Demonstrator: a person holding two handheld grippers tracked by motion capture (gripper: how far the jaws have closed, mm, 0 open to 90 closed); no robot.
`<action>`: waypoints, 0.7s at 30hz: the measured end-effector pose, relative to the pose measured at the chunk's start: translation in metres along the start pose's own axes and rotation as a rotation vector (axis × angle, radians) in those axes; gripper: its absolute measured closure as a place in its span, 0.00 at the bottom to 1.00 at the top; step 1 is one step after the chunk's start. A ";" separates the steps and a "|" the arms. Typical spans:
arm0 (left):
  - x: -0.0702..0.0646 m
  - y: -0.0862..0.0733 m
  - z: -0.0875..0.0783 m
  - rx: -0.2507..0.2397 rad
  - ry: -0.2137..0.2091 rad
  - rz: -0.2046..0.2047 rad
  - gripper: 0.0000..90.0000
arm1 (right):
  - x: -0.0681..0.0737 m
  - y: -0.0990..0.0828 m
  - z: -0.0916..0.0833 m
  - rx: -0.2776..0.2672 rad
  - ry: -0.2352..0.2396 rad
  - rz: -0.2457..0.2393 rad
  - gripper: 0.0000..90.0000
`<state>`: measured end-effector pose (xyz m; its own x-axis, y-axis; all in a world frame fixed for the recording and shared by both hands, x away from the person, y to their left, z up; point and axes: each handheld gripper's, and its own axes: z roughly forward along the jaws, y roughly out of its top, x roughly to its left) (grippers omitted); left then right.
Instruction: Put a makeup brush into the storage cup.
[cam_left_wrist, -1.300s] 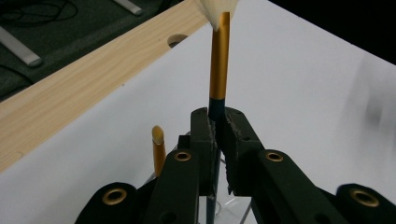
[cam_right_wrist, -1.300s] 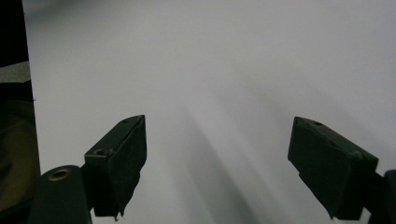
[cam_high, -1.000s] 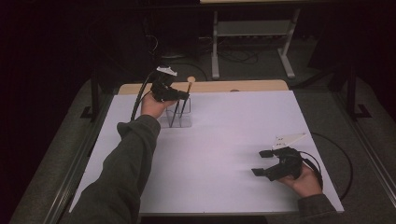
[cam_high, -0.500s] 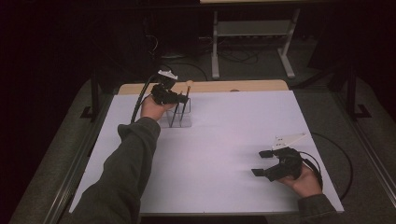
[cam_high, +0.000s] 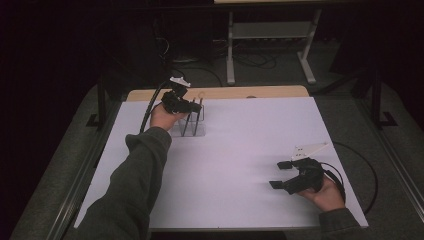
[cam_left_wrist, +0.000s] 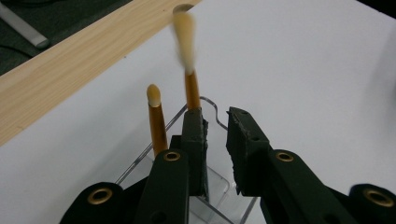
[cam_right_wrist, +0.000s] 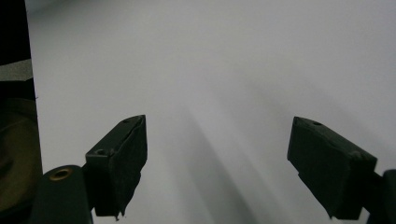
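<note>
Letting go of the brush in the clear holder
Left tool (cam_left_wrist: 215, 122) jaws just opening, nothing gripped; brush (cam_left_wrist: 192, 88) beside them; withdraw straight, clear of holder (cam_left_wrist: 205, 186)

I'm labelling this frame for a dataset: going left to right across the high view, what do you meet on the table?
Person's left gripper above the clear plastic brush holder → bare white tabletop → person's right gripper with open jaws, resting near the right edge.

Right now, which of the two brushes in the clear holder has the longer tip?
The taller brush beside the left gripper's jaw; the other brush has a short rounded tip.
</note>
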<state>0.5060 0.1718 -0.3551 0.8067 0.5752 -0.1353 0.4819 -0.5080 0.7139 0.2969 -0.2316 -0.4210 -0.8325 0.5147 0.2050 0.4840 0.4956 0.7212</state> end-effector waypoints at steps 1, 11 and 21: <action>-0.001 0.000 -0.001 -0.002 0.001 -0.009 0.85 | 0.000 0.000 0.000 0.000 -0.001 -0.001 0.21; -0.005 0.003 -0.011 -0.014 -0.007 0.017 0.85 | 0.000 0.000 0.000 -0.006 -0.006 0.007 0.21; -0.013 -0.003 -0.027 -0.035 -0.019 0.023 0.83 | 0.000 0.000 -0.005 -0.034 -0.031 0.007 0.21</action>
<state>0.4843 0.1833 -0.3366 0.8238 0.5516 -0.1311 0.4513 -0.4981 0.7404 0.2956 -0.2355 -0.4177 -0.8204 0.5393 0.1899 0.4794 0.4680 0.7424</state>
